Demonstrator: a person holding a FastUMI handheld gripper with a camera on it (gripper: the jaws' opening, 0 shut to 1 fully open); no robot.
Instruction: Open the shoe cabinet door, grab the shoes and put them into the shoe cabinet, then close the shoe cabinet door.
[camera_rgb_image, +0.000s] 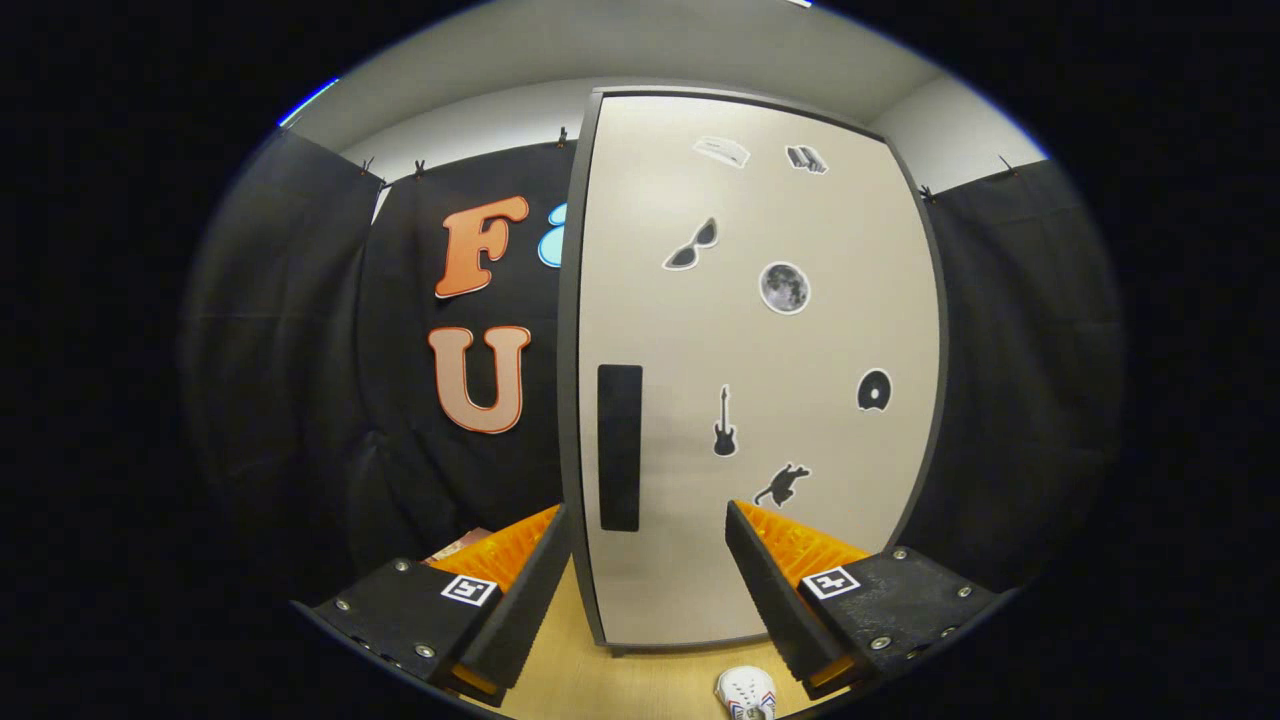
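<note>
My claw (640, 590) stands wide, fingers spread and holding nothing, aimed straight at the shoe cabinet door (760, 380). I judge the first step is in hand: the door looks shut, so opening it comes before anything else. Nearest me, just under my right finger and short of the cabinet's foot, a white shoe (746, 693) lies on the pale wooden floor (620, 680); its upper looks perforated and soft. Beyond my fingers the door rises flat, smooth and cream-coloured inside a dark rim, dotted with small stickers. Near the door's left edge sits a tall, narrow black handle (619, 447), matte and rectangular. The next move, I reckon, calls for bringing my fingers to that handle and pulling.
</note>
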